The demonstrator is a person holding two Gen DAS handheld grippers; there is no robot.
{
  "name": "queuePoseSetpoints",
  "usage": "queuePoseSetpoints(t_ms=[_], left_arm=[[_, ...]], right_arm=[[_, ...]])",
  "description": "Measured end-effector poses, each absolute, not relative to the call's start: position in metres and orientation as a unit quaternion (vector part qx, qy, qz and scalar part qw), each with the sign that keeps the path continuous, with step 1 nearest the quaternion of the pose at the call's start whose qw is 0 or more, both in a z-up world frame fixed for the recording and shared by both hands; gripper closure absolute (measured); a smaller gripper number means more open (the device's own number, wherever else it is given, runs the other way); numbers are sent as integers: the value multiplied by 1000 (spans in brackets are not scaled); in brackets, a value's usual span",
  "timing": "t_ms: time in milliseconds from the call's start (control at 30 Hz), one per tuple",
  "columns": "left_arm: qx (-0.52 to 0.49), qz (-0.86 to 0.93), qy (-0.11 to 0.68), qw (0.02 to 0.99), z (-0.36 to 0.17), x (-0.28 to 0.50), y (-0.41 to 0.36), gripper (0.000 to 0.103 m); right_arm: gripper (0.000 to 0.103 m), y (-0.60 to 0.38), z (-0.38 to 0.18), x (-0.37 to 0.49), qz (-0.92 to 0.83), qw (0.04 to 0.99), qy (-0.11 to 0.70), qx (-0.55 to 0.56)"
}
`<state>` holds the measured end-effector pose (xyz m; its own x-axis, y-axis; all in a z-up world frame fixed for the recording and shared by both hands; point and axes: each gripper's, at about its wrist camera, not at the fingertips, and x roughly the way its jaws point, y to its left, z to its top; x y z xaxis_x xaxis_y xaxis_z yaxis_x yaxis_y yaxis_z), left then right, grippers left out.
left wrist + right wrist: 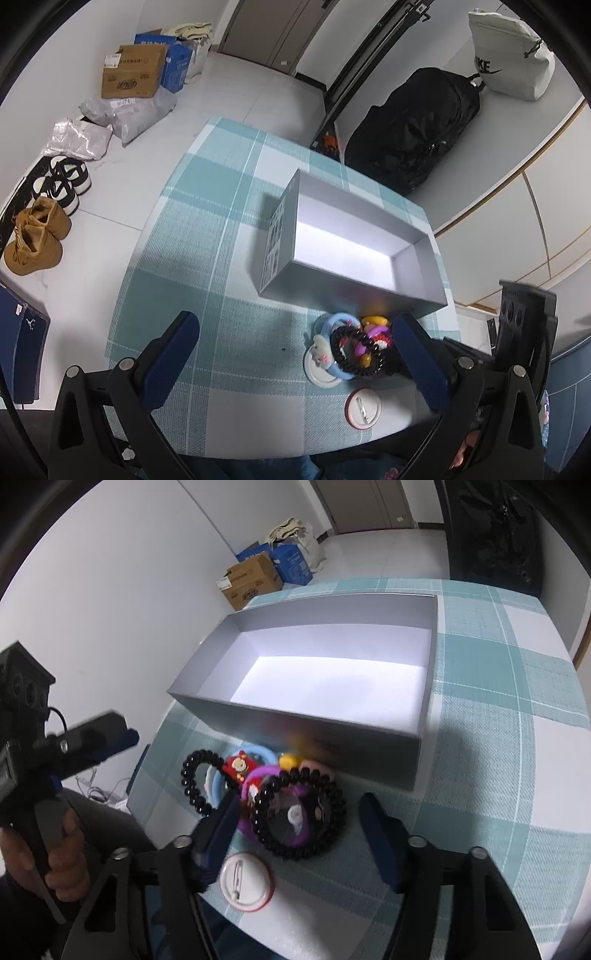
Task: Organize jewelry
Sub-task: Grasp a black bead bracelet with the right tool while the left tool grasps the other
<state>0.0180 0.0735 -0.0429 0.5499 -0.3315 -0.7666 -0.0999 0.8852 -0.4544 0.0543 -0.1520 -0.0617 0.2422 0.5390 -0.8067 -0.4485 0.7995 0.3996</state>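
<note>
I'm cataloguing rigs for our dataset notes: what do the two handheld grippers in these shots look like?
Both match: the left gripper and the right gripper have black triangular linkage arms with cut-outs and silver pivot bolts, ending in flat dark-blue fingers. In the right wrist view, the left unit shows a black pistol-style handle, a boxy black camera block and a thin black cable.
</note>
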Motion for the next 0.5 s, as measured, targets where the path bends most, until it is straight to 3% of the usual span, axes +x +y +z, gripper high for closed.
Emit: queuePoseSetpoints(t_ms=[200, 500], left_arm=[[-261, -101, 495, 823, -56, 16, 77, 1], [-227, -145, 490, 829, -49, 12, 53, 2]], right_arm=[[58, -152, -62, 54, 319, 785, 530, 42], [60, -161, -47, 48, 316, 798, 510, 55]])
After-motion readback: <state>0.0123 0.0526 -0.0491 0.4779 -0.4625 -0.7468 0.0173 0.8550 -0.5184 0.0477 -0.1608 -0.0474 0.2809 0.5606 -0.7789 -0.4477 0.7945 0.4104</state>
